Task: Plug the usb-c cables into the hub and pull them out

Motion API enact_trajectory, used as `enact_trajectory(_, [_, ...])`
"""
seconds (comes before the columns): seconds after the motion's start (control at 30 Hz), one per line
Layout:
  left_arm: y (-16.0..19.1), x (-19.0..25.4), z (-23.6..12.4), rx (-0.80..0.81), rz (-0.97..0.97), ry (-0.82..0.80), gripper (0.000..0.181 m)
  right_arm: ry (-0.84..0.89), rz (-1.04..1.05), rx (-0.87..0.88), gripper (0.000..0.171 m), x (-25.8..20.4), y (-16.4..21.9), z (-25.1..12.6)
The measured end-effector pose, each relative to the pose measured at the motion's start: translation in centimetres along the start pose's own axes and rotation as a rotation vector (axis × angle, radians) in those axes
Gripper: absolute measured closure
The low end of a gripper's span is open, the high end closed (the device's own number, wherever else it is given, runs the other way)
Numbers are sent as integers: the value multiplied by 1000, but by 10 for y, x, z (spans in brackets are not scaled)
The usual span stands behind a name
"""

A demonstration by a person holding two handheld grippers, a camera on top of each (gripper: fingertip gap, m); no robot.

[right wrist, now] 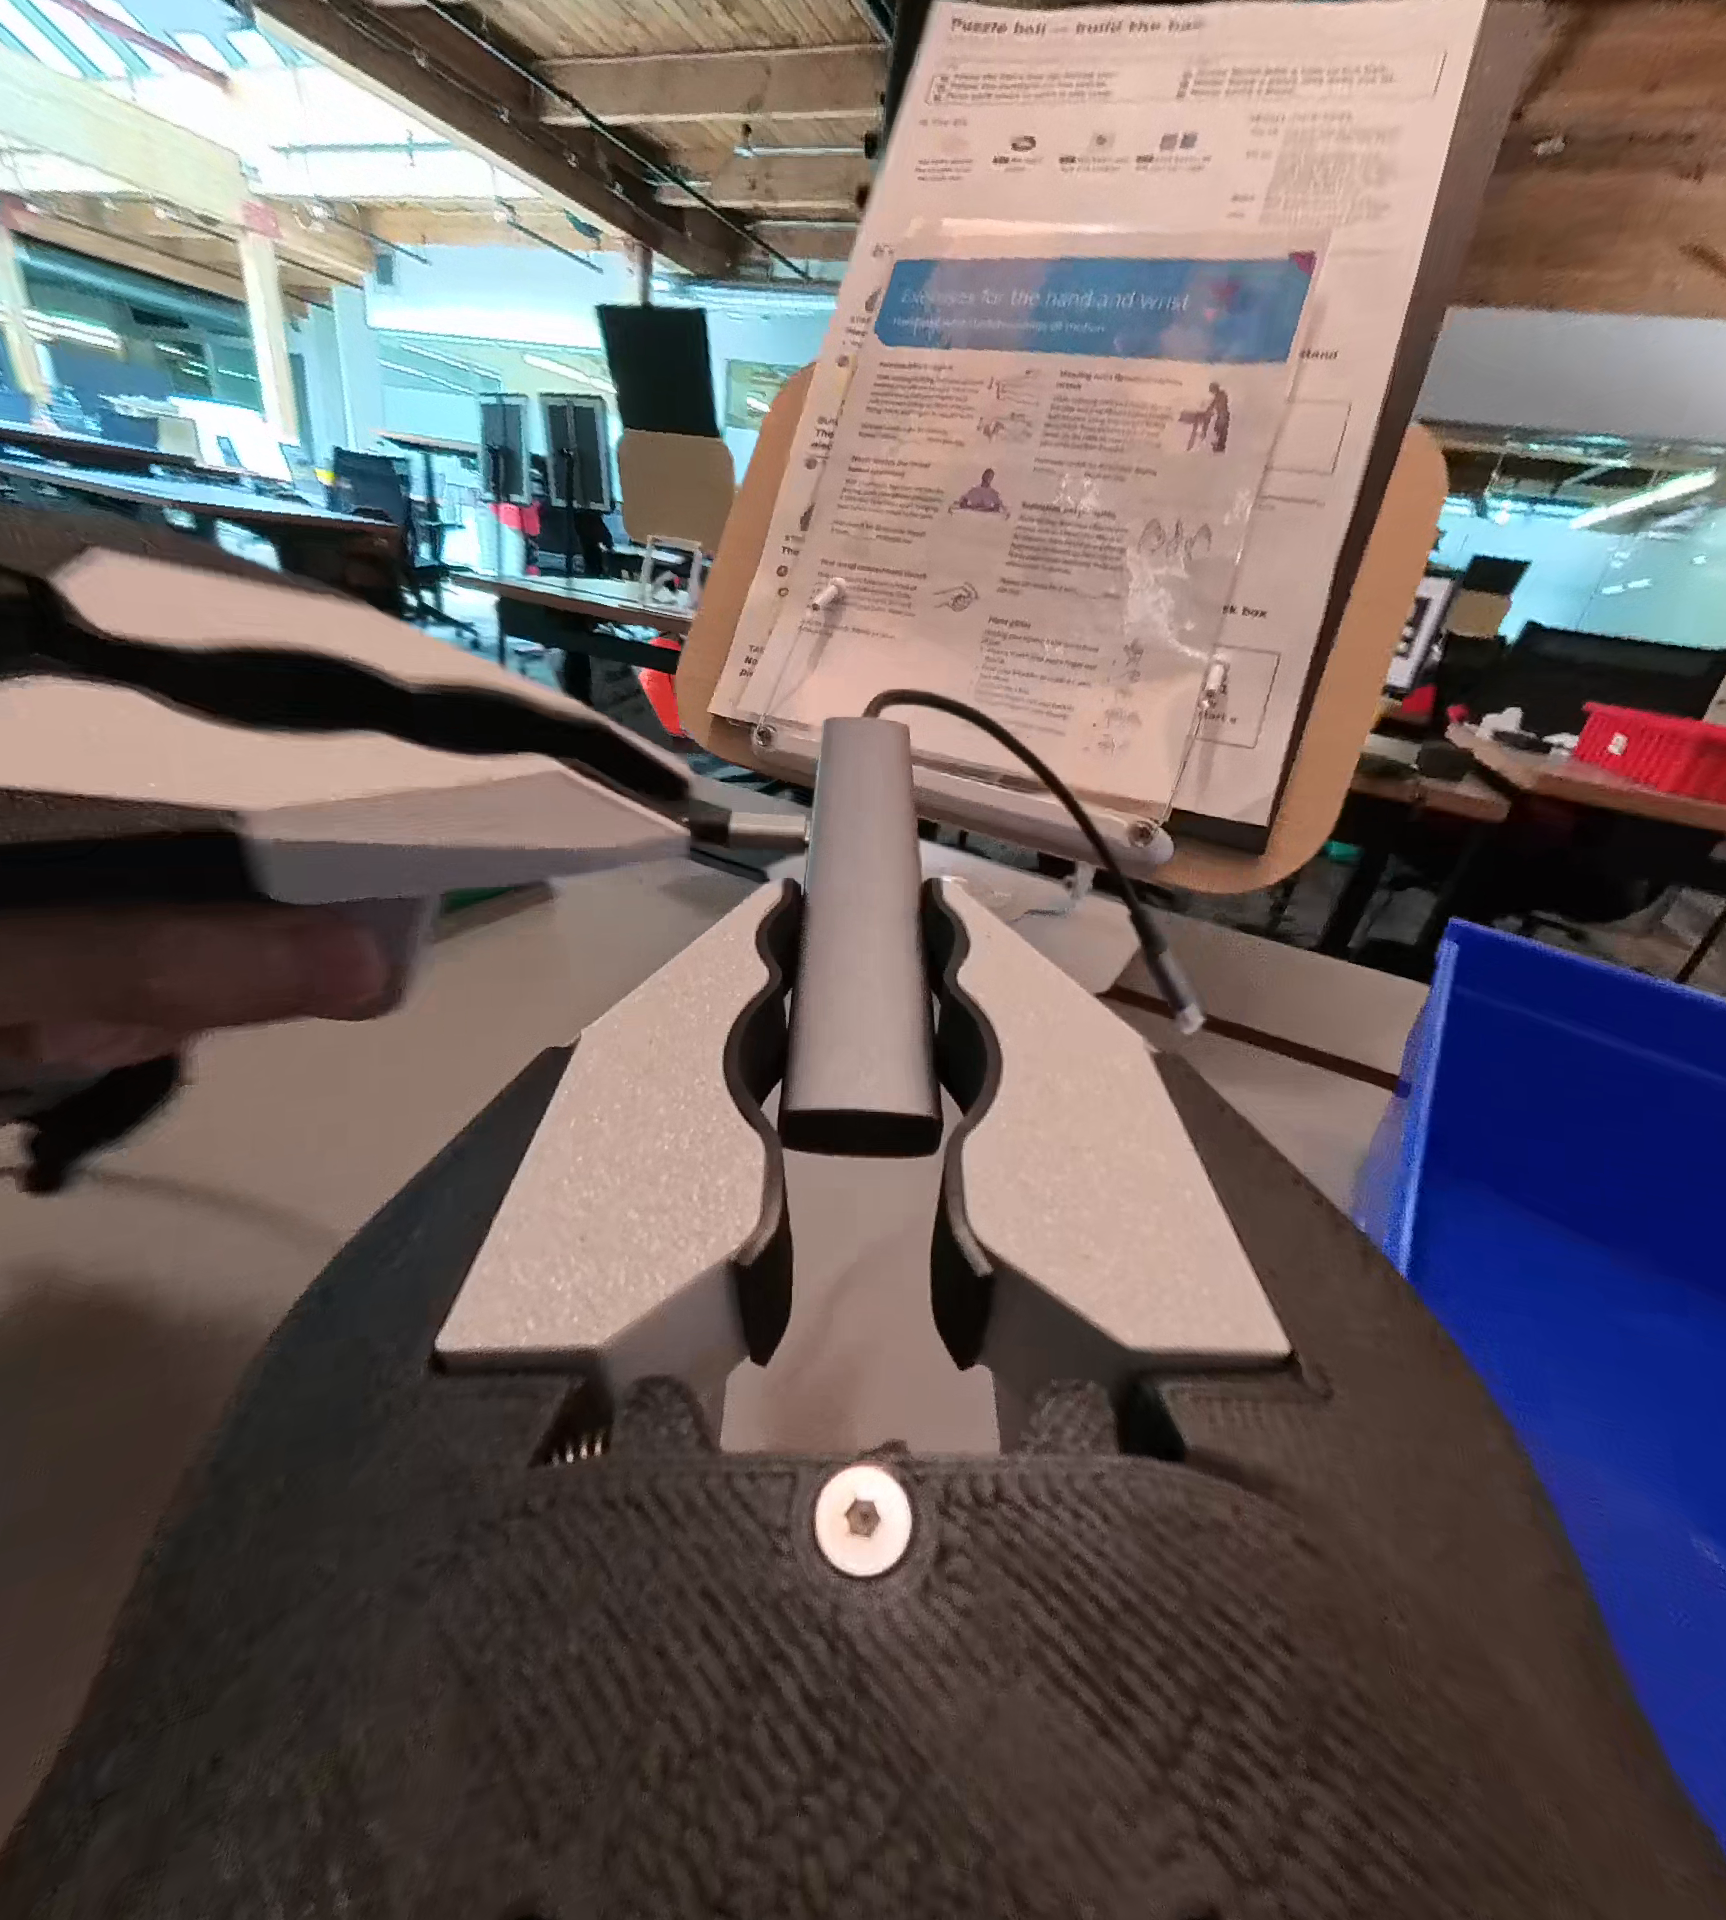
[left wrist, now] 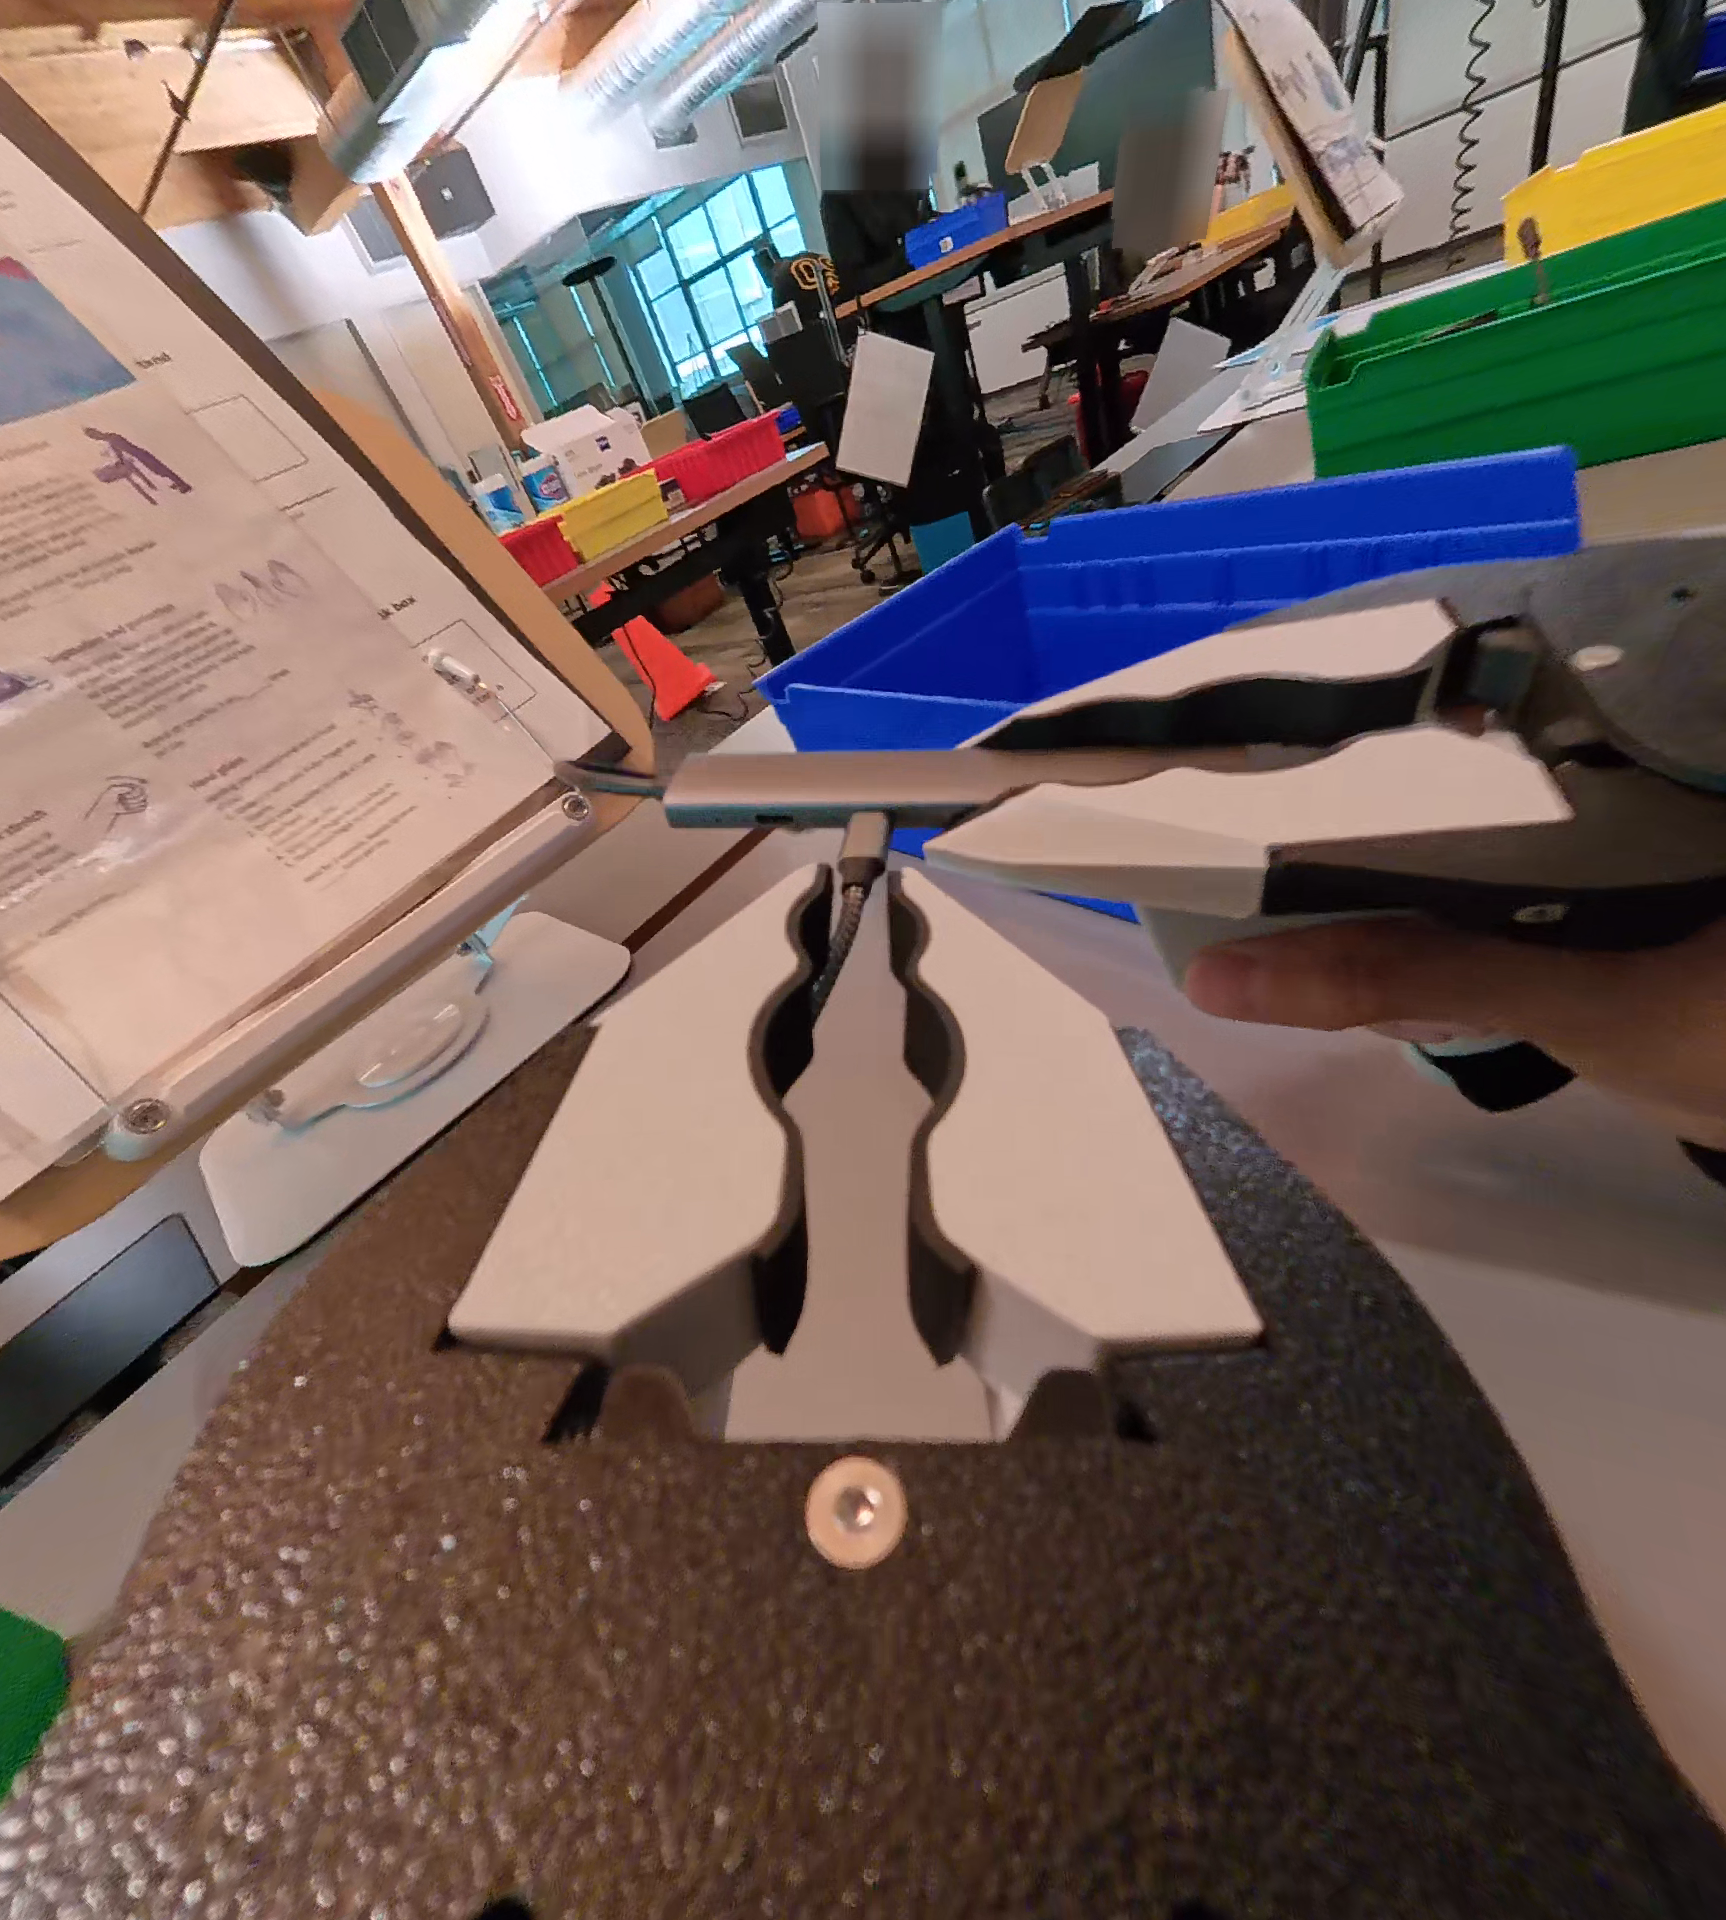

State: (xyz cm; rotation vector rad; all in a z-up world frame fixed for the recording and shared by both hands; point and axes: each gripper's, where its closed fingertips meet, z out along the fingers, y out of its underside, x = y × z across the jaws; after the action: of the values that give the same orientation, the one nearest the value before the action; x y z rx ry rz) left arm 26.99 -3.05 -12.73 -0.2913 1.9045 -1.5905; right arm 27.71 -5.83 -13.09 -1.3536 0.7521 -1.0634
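A grey bar-shaped hub [left wrist: 817,788] is held level above the table by my right gripper [left wrist: 952,798], which comes in from the right and is shut on it. My left gripper [left wrist: 857,883] is shut on a braided usb-c cable [left wrist: 838,956] just behind its plug [left wrist: 863,842]; the plug meets the hub's near side, beside an empty port. In the right wrist view my right gripper [right wrist: 859,894] grips the hub [right wrist: 859,935] lengthwise. My left gripper [right wrist: 684,812] reaches in from the left with the plug [right wrist: 757,828] against the hub's left side. The hub's own black lead [right wrist: 1067,790] hangs off to the right.
A blue bin [left wrist: 1150,592] sits just behind the hub, and at the right in the right wrist view [right wrist: 1617,1247]. A tilted stand of printed sheets [left wrist: 215,727] stands at the left, straight ahead of the right gripper [right wrist: 1098,468]. Green [left wrist: 1565,353] and yellow bins are farther back. Only a small space, under 4 cm, lies between the two pairs of fingers.
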Motion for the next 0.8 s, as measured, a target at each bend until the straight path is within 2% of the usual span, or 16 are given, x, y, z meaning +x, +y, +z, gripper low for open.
enact_trajectory(0.1, [-15, -11, -20, -32, -27, -21, 158, 19, 1, -14, 149, 7, 4, -1])
enact_trajectory(0.23, [-21, -57, -81, -90, -162, -118, 158, 23, 8, -25, 149, 8, 7, 0])
enact_trajectory(0.37, [15, -124, -156, -289, -246, -229, 158, 5, -6, -27, 149, 1, 7, 2])
enact_trajectory(0.47, [58, -148, -211, -501, -351, -224, 156, -9, -4, -27, 149, -3, 7, 3])
enact_trajectory(0.6, [102, -139, -255, -665, -435, -184, 157, -21, 6, -33, 149, -5, 8, 3])
enact_trajectory(0.7, [134, -116, -265, -785, -421, -131, 156, -28, 15, -38, 149, -5, 9, 4])
enact_trajectory(0.8, [149, -101, -261, -827, -438, -98, 157, -28, 11, -45, 149, -5, 11, 4])
